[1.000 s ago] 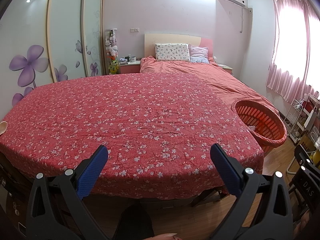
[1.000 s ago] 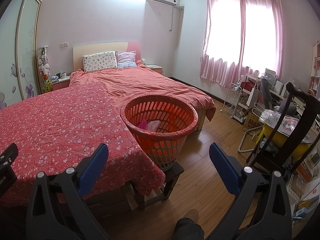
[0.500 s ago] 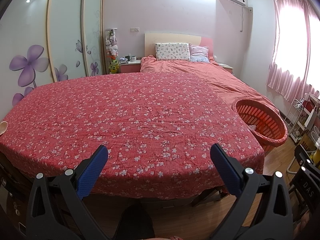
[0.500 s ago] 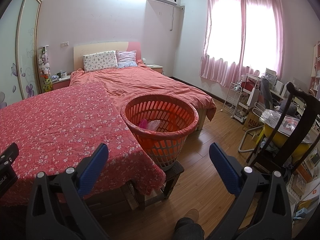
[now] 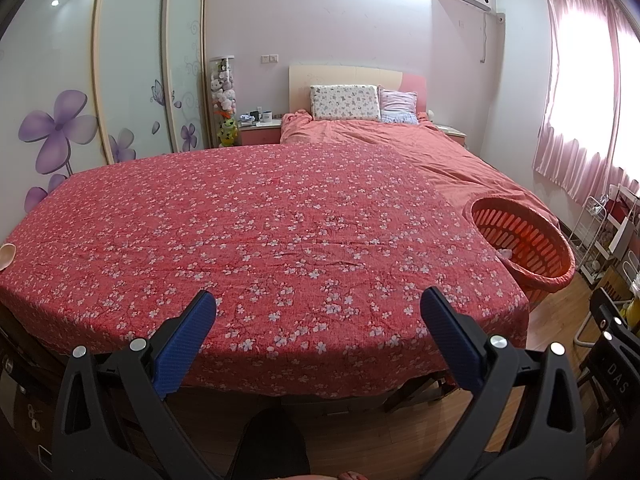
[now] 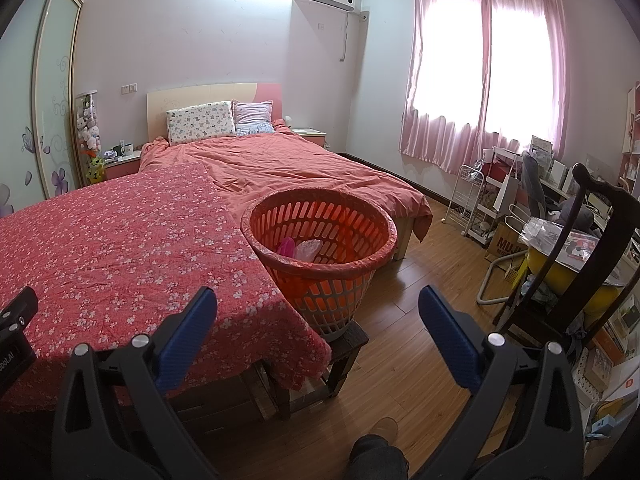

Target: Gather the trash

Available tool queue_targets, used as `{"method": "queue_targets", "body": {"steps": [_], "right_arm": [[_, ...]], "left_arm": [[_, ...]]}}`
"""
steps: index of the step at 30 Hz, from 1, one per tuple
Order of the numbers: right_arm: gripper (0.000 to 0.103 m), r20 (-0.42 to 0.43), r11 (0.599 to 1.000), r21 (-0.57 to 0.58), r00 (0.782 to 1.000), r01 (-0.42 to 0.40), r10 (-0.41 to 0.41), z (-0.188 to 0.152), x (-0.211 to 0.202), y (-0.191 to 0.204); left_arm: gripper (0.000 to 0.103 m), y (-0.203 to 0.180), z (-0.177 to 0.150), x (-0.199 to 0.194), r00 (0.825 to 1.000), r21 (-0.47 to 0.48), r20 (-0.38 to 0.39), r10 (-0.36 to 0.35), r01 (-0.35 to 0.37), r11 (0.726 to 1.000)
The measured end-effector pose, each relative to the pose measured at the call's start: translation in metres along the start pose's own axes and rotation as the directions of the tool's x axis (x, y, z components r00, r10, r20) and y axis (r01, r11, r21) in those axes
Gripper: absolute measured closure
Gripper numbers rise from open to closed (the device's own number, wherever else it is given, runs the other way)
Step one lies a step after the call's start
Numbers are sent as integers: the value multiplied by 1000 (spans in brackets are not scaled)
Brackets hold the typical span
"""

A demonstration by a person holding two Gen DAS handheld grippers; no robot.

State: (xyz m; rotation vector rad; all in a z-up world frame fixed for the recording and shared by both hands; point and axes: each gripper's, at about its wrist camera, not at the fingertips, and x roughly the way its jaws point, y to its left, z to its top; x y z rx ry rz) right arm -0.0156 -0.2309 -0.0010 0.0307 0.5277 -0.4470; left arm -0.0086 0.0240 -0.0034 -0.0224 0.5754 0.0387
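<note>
Two grippers, both spread wide with nothing between the blue pads: the left gripper (image 5: pixel 318 322) hangs over the near edge of the flowered red cloth (image 5: pixel 256 240), and the right gripper (image 6: pixel 318 322) hangs above the wooden floor (image 6: pixel 412 344) just beside the cloth's corner. Compared with the views from a second ago, almost nothing has shifted (the basket sits a touch lower in the right view, no more), so the hands look paused rather than mid-reach.

Outward from the right gripper stands the orange basket (image 6: pixel 320 256) on a small dark stool (image 6: pixel 352 342), touching the cloth's edge; inside it lie a pink scrap (image 6: pixel 286 247) and a pale crumpled wrapper (image 6: pixel 308 249), the trash gathered so far. From the left view the cloth's top shows no litter, save a pale rounded object (image 5: pixel 7 255) at its far left edge, too cropped to identify.

My reading: the collecting is close to finished, and that edge item may be the only piece left worth checking
</note>
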Motion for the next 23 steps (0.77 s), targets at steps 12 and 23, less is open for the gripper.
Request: {"method": "queue_targets", "body": {"steps": [12, 23], "right_arm": [[5, 0, 1000, 0, 1000, 0, 0, 0, 0, 0], [5, -1, 1000, 0, 1000, -1, 1, 1, 0, -1]], "left_arm": [[2, 1, -2, 0, 1000, 9, -1, 3, -3, 1000], [2, 3, 0, -1, 1000, 17, 1, 3, -3, 1000]]}}
